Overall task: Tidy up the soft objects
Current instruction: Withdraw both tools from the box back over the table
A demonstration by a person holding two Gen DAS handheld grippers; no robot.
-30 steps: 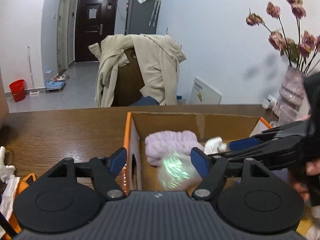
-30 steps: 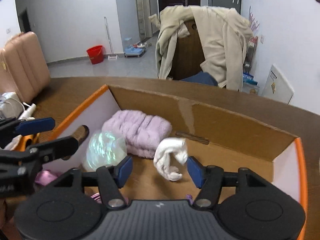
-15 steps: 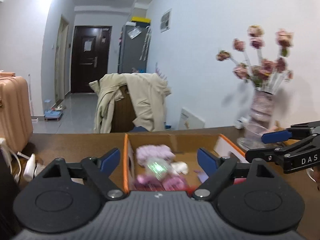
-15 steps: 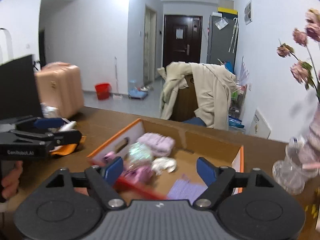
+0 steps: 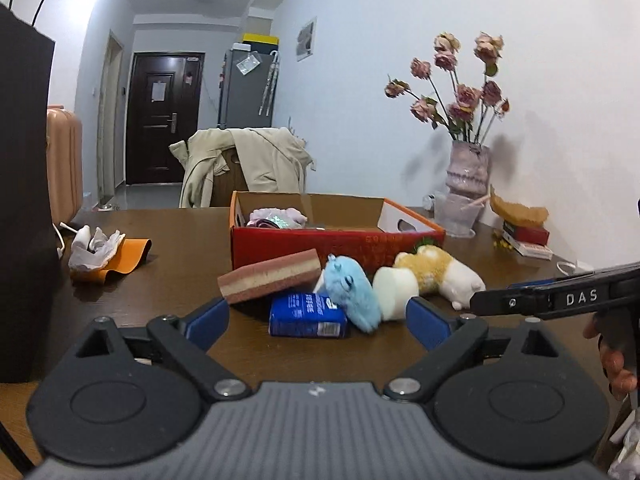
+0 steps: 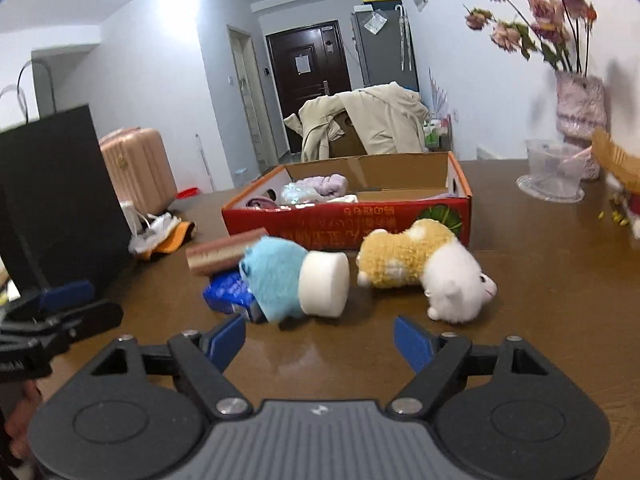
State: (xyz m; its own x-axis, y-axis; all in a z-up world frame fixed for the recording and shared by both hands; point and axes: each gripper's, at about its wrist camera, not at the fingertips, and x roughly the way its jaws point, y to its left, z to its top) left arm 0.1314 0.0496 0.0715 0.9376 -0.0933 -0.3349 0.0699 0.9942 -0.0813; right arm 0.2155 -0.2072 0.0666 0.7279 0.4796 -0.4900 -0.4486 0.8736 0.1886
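Brown table point(image 5: 168, 280) holds a box point(image 5: 336, 240) at 12 o'clock; toys point(image 6: 296, 280) before it. Left gripper point(image 5: 318, 316) and right gripper point(image 6: 320, 340) spread, seemingly empty.

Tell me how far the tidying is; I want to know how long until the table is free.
Partly done: the box already holds a lilac cloth and a shiny pouch. Nothing is in hand; the left gripper and right gripper are both open. Left on the table: striped sponge, blue pack, blue plush, white foam cylinder, tan-and-white plush.
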